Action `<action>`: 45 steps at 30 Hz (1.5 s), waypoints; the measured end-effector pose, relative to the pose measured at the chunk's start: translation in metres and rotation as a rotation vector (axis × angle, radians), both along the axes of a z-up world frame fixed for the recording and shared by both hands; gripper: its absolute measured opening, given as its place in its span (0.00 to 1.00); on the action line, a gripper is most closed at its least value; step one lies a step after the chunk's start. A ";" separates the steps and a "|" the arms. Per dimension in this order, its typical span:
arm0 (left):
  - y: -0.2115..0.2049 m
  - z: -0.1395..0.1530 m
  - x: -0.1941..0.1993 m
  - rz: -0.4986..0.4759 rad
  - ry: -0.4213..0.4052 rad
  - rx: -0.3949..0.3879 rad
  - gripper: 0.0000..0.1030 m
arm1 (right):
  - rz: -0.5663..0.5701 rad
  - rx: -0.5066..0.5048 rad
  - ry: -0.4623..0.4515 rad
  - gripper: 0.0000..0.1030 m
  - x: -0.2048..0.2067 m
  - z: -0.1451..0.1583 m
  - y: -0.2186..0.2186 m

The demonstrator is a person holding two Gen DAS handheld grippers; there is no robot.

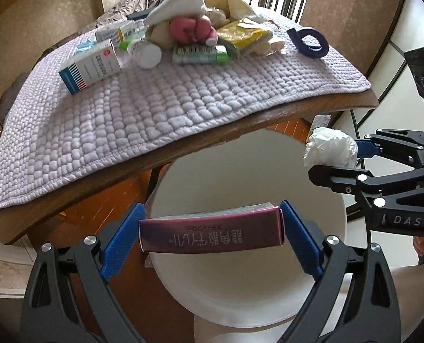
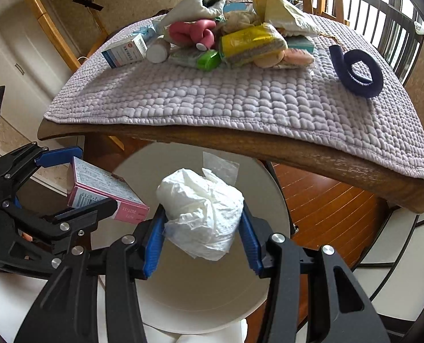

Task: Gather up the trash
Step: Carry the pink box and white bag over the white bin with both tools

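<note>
Left gripper (image 1: 211, 238) clamps a flat pink carton (image 1: 211, 235) above the round white bin (image 1: 320, 283), frame bottom centre. Right gripper (image 2: 202, 224) pinches crumpled white tissue wad (image 2: 201, 210) over the same bin. Upper frame: quilted lavender mat (image 1: 166, 108) on wooden table (image 1: 283, 115), heaped clutter, coiled navy foam tube (image 2: 356, 70).

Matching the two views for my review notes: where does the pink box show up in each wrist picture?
Left wrist: pink box at bottom centre, clamped in the left hand-held gripper.
Right wrist: pink box at left of centre, seen from its side.
Shared landmark: the white bin below both.
</note>
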State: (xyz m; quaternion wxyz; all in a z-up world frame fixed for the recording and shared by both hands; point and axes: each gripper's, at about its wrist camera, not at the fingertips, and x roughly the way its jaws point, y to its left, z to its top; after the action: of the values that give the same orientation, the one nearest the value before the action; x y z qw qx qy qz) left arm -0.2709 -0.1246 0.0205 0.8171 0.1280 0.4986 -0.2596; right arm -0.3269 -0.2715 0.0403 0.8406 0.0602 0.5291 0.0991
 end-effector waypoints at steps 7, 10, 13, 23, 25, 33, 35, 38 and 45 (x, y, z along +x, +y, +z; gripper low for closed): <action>-0.002 -0.011 0.000 -0.008 0.018 0.020 0.93 | -0.006 0.018 0.022 0.46 0.006 -0.010 0.002; -0.002 -0.015 0.000 -0.007 0.025 0.028 0.93 | -0.005 0.023 0.032 0.46 0.007 -0.014 0.002; -0.002 -0.018 0.001 -0.005 0.030 0.034 0.93 | -0.002 0.022 0.040 0.46 0.007 -0.017 0.003; -0.004 -0.031 0.003 0.001 0.045 0.052 0.93 | -0.005 0.021 0.058 0.46 0.007 -0.026 0.006; -0.001 -0.033 0.003 0.000 0.049 0.055 0.93 | -0.006 0.019 0.062 0.46 0.007 -0.028 0.008; 0.003 -0.044 0.003 0.000 0.055 0.070 0.93 | -0.016 0.017 0.078 0.46 0.009 -0.036 0.010; 0.004 -0.046 0.002 -0.001 0.057 0.073 0.93 | -0.018 0.016 0.082 0.46 0.011 -0.039 0.010; 0.003 -0.050 0.001 -0.003 0.058 0.077 0.93 | -0.021 0.016 0.087 0.46 0.011 -0.041 0.009; 0.004 -0.053 0.001 -0.006 0.062 0.089 0.93 | -0.023 0.011 0.097 0.46 0.014 -0.047 0.014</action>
State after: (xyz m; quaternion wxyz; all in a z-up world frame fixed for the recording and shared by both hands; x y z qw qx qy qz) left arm -0.2701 -0.1208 -0.0328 0.7940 0.1576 0.5343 -0.2436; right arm -0.3131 -0.2579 -0.0069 0.8145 0.0758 0.5681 0.0896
